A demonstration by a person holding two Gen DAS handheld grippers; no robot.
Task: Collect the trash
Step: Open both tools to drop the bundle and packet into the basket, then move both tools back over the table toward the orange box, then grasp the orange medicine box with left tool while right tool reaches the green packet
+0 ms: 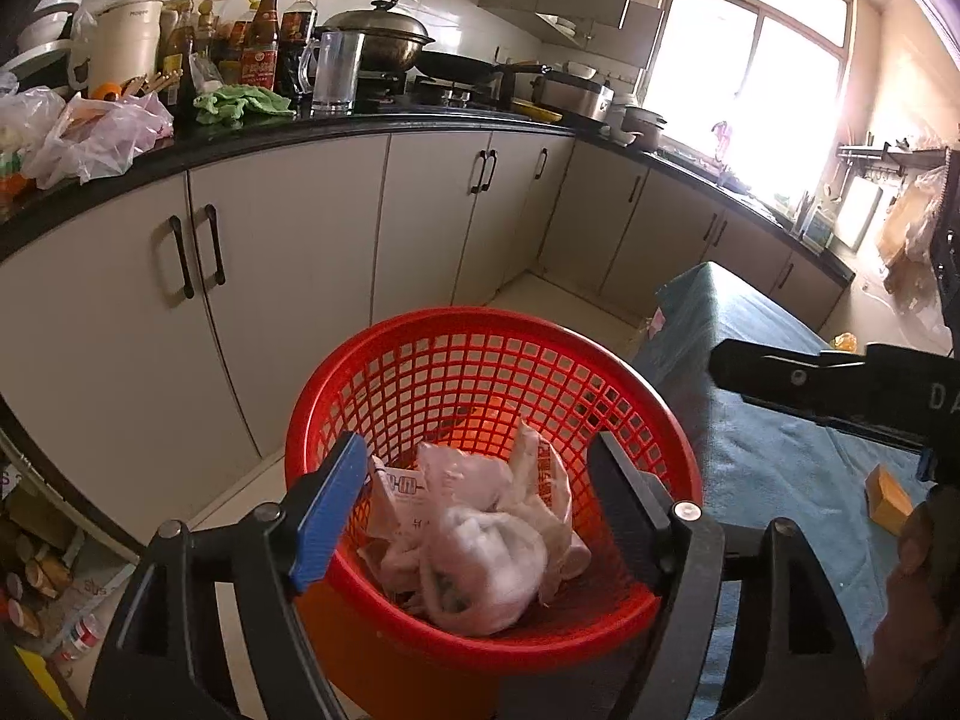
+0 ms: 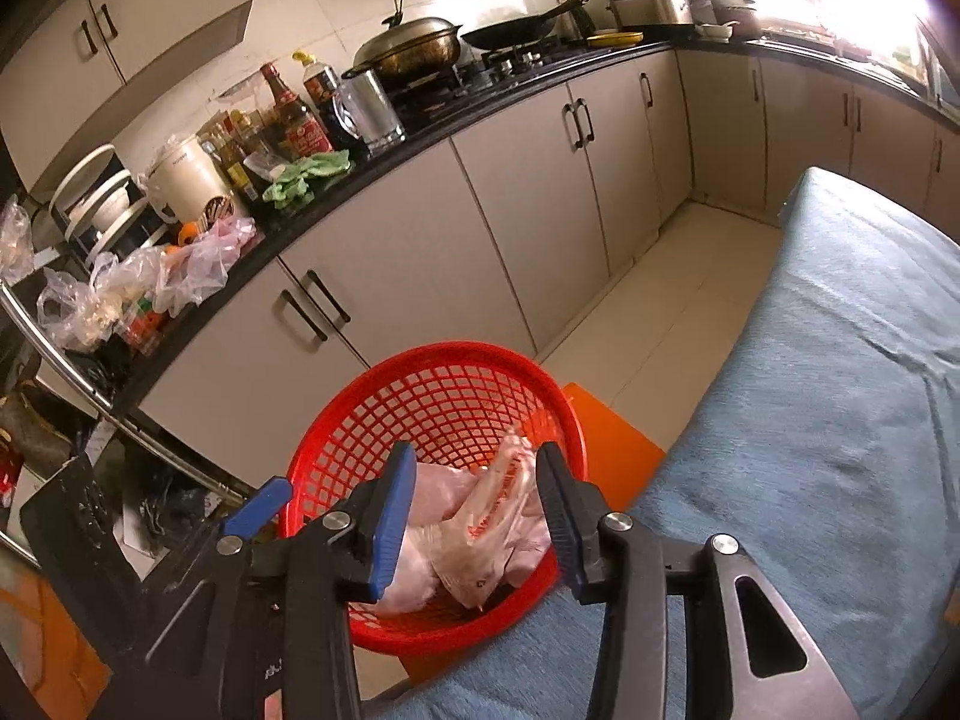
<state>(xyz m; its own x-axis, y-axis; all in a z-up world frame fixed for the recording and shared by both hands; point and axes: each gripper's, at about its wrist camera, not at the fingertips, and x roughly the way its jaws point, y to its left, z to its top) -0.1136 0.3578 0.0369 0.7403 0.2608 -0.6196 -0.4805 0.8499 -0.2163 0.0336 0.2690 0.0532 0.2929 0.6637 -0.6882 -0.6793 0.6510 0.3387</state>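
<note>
I held both hand-held grippers, left (image 1: 480, 516) and right (image 2: 477, 516), wide open and empty over the red basket (image 1: 672, 420), where the crumpled plastic bags (image 1: 480, 546) lay, judging a clear release mattered most.

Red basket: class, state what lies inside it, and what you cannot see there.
Inside the red basket lie crumpled plastic bags, pale with printed lettering, piled on its floor. Part of the mesh wall shows bare above them. Anything beneath the bags is covered and cannot be seen.
</note>
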